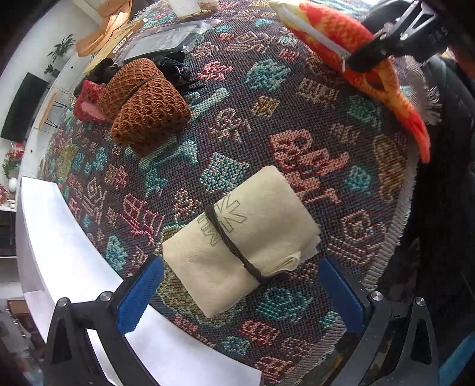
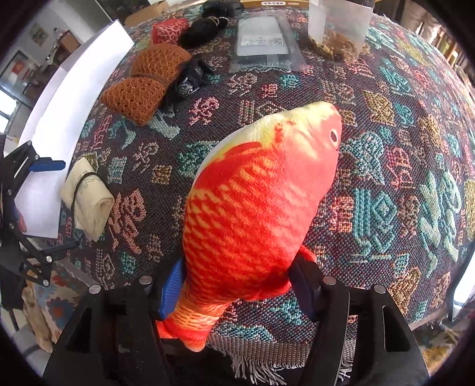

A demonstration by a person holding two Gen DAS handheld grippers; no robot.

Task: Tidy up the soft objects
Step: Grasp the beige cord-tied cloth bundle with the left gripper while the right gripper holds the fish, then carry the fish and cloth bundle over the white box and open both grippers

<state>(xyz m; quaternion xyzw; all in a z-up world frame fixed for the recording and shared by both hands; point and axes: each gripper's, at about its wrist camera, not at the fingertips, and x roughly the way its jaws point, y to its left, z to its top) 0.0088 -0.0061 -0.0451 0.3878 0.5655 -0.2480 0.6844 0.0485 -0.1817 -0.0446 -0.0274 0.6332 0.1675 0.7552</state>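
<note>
My right gripper (image 2: 237, 291) is shut on the tail end of an orange-red plush fish (image 2: 252, 202), its head pointing away over the patterned cloth; the fish also shows in the left wrist view (image 1: 341, 38). My left gripper (image 1: 242, 285) is open, its blue pads on either side of a cream folded cloth (image 1: 243, 246) tied with a dark band; that cloth also shows in the right wrist view (image 2: 87, 199). A brown knitted bundle (image 1: 145, 110) tied with a band lies farther off, and shows in the right wrist view too (image 2: 145, 80).
A patterned woven tablecloth (image 2: 386, 148) covers the table. A small red knitted bundle (image 2: 169, 29), black soft items (image 2: 202, 35), a clear flat packet (image 2: 264, 41) and a clear container (image 2: 338, 26) sit at the far side. White table edge (image 1: 68, 243) runs on the left.
</note>
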